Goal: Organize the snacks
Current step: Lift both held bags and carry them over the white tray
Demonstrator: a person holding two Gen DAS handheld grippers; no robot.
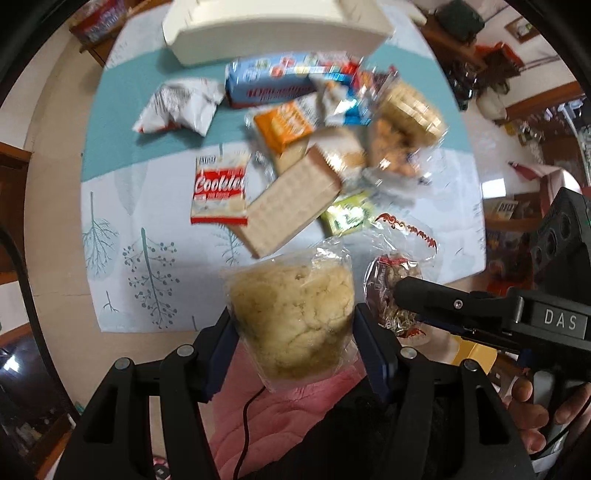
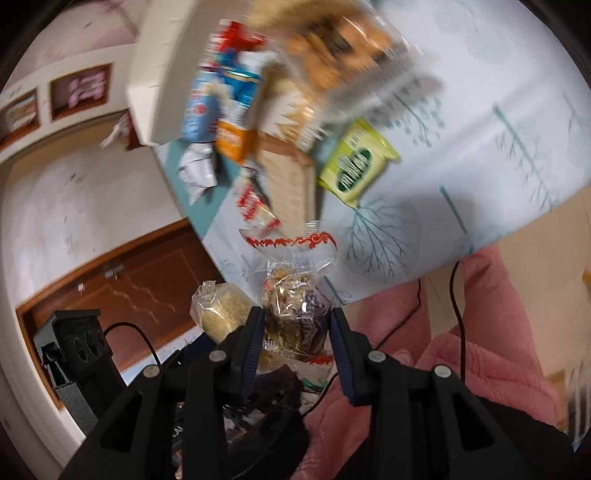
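Left wrist view: two wrapped snacks lifted clear of the pile

Left gripper (image 1: pixel 293 345), jaws about half apart, clamped a clear-wrapped pale cookie (image 1: pixel 291 317) by its sides, above the tablecloth (image 1: pixel 147 258). Right gripper (image 2: pixel 297 334), jaws narrower, pinched a nut-filled packet (image 2: pixel 295 306) with red-printed seal. Both were held free of the remaining snack pile (image 1: pixel 306 147), probably for carrying to the white bin (image 1: pixel 273 29) behind it.
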